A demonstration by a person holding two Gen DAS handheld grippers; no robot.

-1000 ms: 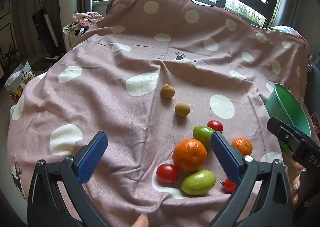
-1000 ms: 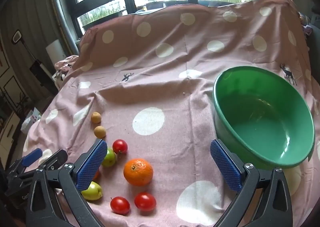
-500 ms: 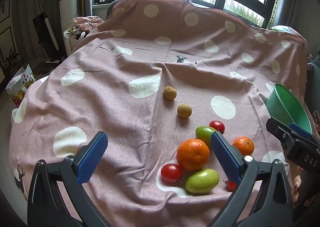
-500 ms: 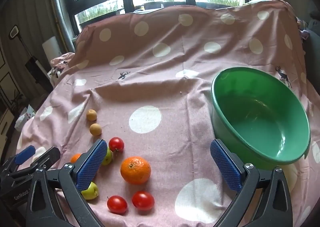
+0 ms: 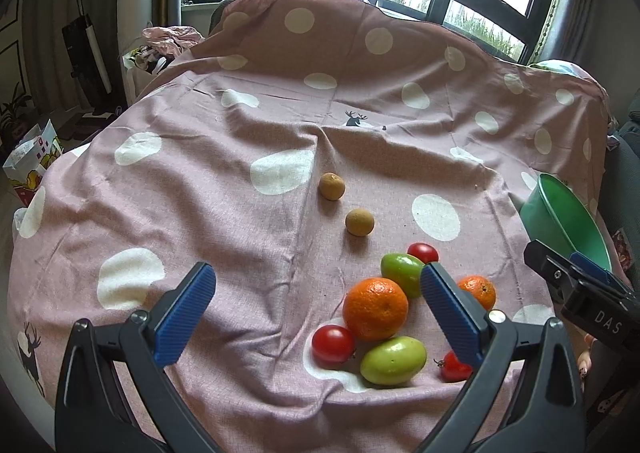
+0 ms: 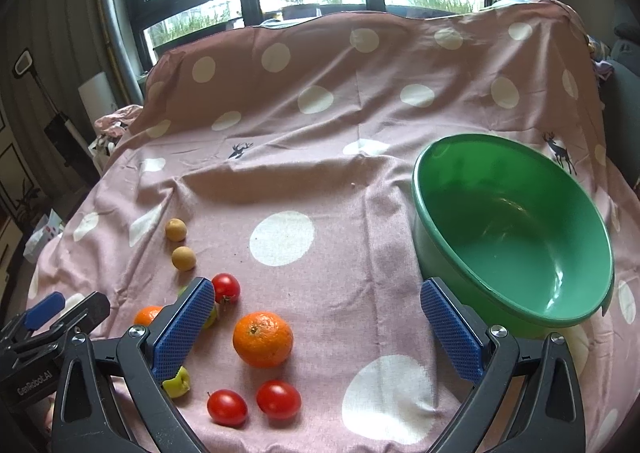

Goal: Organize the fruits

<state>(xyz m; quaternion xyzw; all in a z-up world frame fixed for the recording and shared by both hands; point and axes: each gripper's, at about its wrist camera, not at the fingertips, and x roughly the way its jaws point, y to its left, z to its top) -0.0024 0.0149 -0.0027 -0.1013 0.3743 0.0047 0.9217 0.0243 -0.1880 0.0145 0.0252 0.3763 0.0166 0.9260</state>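
Windows behind, and a pink polka-dot cloth (image 6: pixel 320 181) draped over the bench and up the backrest, give us a soft, creased working surface that keeps round fruit from rolling far.

Our left tool (image 5: pixel 316 305) hangs with its ribbed blue pads wide apart and nothing between them, above the cloth just left of the fruit cluster. Our right tool (image 6: pixel 316 317) is spread just as wide and equally empty, aimed between the cluster and the green bowl (image 6: pixel 576 317).

Nearest the pads lies the large orange (image 5: pixel 375 308), dimpled and matte, touching a smooth green fruit (image 5: pixel 393 360) in front of it; a glossy tomato (image 5: pixel 333 344) sits just beside both. A second green fruit (image 5: pixel 402 273) lies behind the orange, with another tomato (image 5: pixel 423 252) past it and a smaller orange (image 5: pixel 477 291) to the right. A third tomato (image 5: pixel 454 367) is partly hidden by the pad. Two dull brown, rough-skinned round fruits (image 5: pixel 331 186) (image 5: pixel 359 222) lie apart from the heap, further out.

The bowl, shiny plastic and deep, stands empty at the right edge, so we judge nothing has been sorted yet. Its wide mouth suits dropping fruit in from above.
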